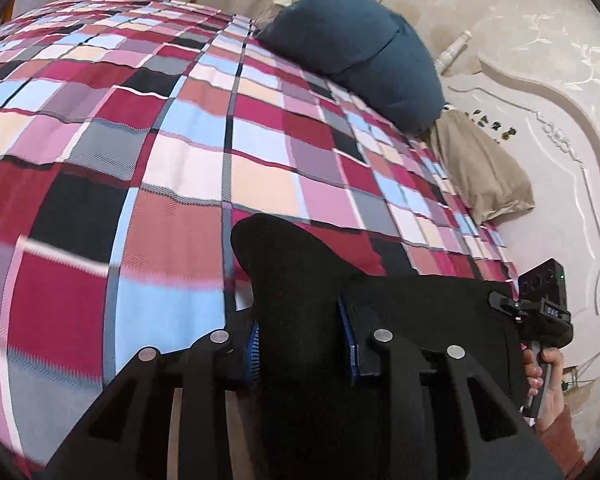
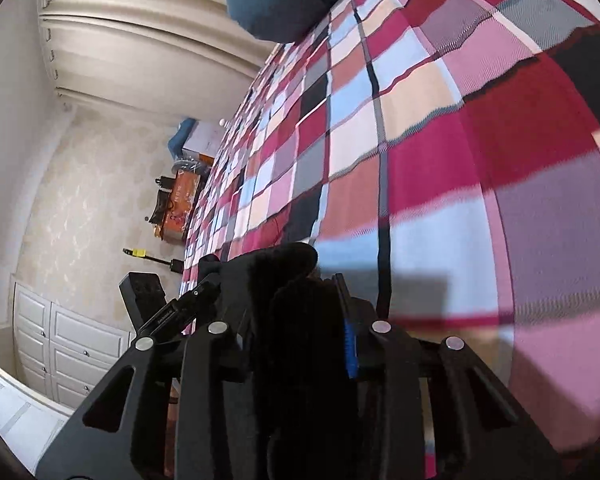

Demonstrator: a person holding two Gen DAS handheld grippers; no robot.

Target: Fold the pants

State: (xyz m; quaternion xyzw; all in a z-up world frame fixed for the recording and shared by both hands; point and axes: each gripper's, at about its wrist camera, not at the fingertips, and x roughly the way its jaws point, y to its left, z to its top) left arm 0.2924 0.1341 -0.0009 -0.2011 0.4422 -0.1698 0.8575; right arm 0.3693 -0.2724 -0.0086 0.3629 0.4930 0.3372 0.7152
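**Both grippers clamped on the black pants above the bed**

Your left gripper [image 1: 302, 344] pinches a bunched fold of the black pants [image 1: 284, 264] between its blue pads [image 1: 253, 350], held over the checked bedspread [image 1: 140, 128]. Your right gripper [image 2: 304, 336] grips another bunch of the same dark cloth just as tightly. In the left view, your hand [image 1: 546, 384] holds the right gripper's handle just beside the cloth. A blue pillow [image 1: 356, 44] lies at the bed's far edge.
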